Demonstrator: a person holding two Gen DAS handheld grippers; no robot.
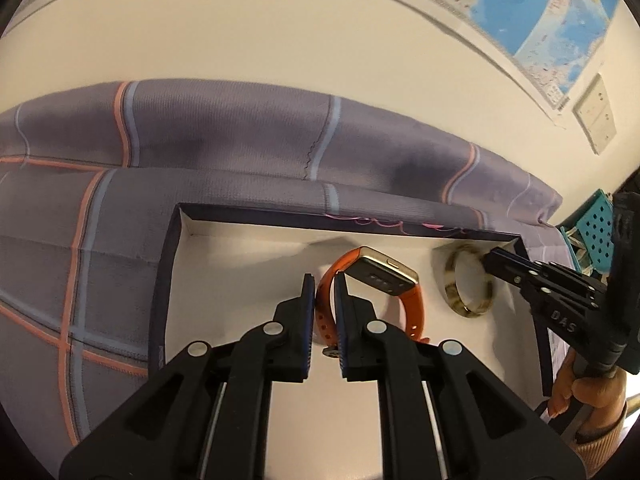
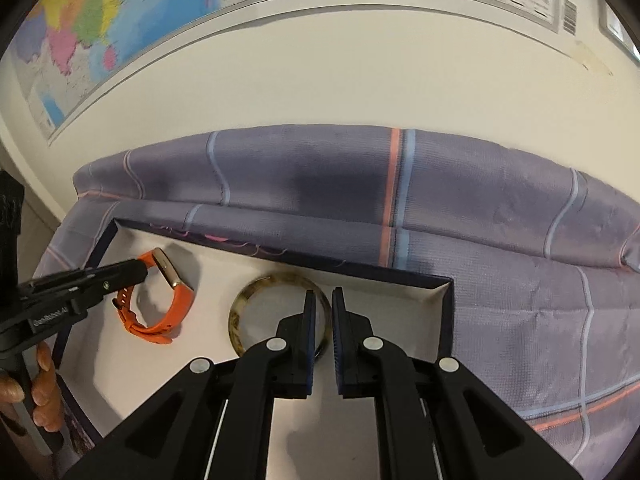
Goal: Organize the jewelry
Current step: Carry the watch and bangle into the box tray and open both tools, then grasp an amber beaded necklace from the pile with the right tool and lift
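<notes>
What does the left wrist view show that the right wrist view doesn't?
Only the left wrist view: a teal perforated basket at the right edge, and the watch's gold case back.

Only the right wrist view: the colourful part of the wall map, and the box's right corner.

Both: the white-lined box, the left gripper shut on the orange watch strap, the right gripper shut on the tortoiseshell bangle, and the plaid cloth.
</notes>
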